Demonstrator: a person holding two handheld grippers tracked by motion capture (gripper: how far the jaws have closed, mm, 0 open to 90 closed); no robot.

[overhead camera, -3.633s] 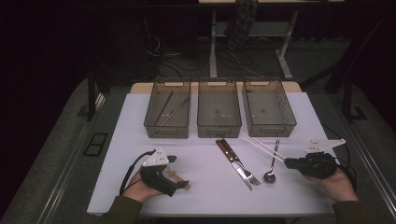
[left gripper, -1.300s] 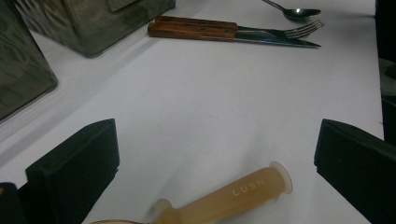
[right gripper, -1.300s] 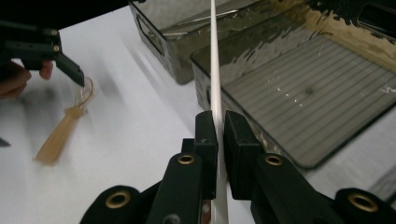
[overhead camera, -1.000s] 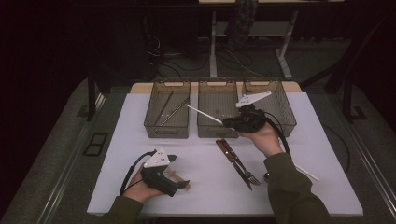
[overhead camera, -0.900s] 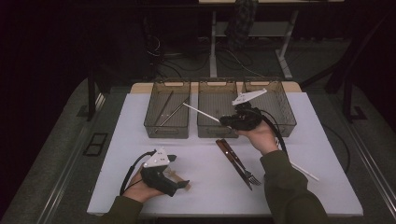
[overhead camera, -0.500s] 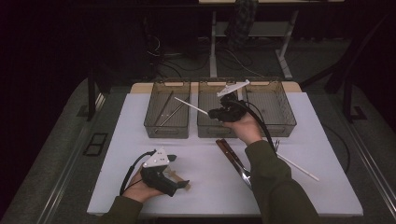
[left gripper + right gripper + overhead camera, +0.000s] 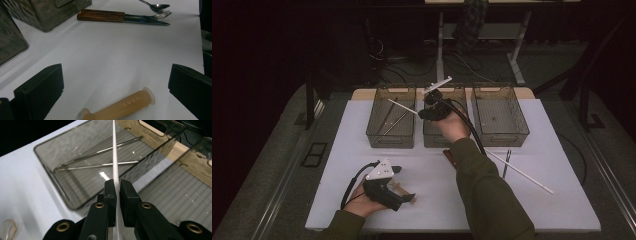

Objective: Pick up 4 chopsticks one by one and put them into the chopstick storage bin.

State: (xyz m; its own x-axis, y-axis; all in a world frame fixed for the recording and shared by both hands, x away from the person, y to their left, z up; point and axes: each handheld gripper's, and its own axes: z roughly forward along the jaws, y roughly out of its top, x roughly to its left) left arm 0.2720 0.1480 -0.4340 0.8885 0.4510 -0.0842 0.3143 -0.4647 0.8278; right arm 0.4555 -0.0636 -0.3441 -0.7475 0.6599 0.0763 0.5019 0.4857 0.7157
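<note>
Right gripper view — white chopstick (image 7: 114, 160) clamped between right tongs (image 7: 117, 185), over left bin (image 7: 53, 178).

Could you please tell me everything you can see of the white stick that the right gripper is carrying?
The white stick is thin, straight, smooth and round, plastic by its look. The right gripper is shut on it, its black pads pressing from both sides. In the right gripper view it runs from the jaws out over the left bin, above the two metal sticks lying inside. In the high view its free end points left, in the air, touching nothing else.
</note>
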